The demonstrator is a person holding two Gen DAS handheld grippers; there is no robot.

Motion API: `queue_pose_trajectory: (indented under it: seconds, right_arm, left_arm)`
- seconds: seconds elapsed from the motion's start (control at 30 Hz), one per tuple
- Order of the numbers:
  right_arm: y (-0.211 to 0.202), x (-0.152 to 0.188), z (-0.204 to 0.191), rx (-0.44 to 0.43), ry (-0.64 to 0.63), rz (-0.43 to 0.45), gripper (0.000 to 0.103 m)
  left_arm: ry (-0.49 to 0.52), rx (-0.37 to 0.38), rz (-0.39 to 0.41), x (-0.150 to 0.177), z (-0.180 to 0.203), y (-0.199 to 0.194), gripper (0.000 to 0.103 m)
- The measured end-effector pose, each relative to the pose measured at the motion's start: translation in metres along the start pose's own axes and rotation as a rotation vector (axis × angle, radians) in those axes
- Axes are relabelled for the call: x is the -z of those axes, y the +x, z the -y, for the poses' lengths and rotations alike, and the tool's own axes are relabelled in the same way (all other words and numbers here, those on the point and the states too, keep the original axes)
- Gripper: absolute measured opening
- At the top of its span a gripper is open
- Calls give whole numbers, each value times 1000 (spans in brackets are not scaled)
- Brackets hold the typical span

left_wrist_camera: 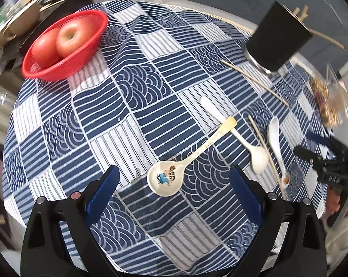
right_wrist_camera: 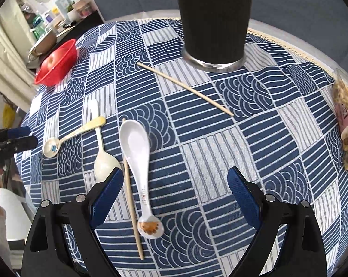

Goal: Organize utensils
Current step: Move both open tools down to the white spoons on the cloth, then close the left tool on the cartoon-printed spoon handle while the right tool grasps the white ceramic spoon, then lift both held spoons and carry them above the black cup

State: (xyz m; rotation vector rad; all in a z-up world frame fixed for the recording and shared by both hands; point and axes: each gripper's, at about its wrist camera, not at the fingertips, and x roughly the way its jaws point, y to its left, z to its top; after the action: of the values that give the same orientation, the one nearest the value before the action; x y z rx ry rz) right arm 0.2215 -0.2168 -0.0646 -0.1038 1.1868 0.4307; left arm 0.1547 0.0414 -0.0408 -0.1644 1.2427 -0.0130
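Left claw [left_wrist_camera: 174, 177] gapes wide above cartoon spoon [left_wrist_camera: 166, 179]; only its view shows chopsticks [left_wrist_camera: 301, 12] inside black cup [left_wrist_camera: 279, 38]. Right claw [right_wrist_camera: 175, 180], wide, empty, straddles white spoon [right_wrist_camera: 137, 143].

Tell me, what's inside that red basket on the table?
The red basket holds two reddish apples, side by side, as the left wrist view shows. Anything beneath them is covered by the fruit and the basket's wall, so it can't be seen.
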Motion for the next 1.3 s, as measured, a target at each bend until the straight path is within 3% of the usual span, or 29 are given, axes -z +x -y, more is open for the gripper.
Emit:
queue_pose_trajectory:
  seconds: [0.13, 0.53, 0.6, 0.63, 0.67, 0.73, 0.83, 1.0, 1.1, 1.3]
  right_arm:
    - [10, -1, -6, 8, 10, -17, 87]
    - [34, -5, -29, 52, 16, -29, 86]
    - [38, -6, -33, 66, 16, -24, 84]
    - [38, -6, -33, 67, 19, -22, 77]
    - [39, -6, -34, 68, 25, -22, 74]
    - [40, -6, -33, 82, 32, -13, 60]
    - [39, -6, -33, 113, 24, 0, 28]
    - [36, -3, -26, 97, 77, 16, 27]
    - [34, 2, -23, 84, 112, 31, 27]
    - [18, 5, -22, 45, 163, 74, 27]
  left_arm:
    - [87, -14, -26, 0, 1, 13, 93]
    - [263, 10, -2, -15, 5, 37, 93]
    - [317, 18, -15, -15, 12, 44, 93]
    - [343, 16, -24, -14, 15, 48, 93]
    - [361, 10, -29, -14, 17, 52, 88]
    - [401, -6, -39, -13, 22, 59, 79]
    - [402, -24, -15, -12, 26, 59, 65]
    - [393, 9, -6, -12, 23, 53, 15]
    - [398, 39, -24, -9, 18, 51, 10]
    - [381, 76, -46, -3, 8, 51, 9]
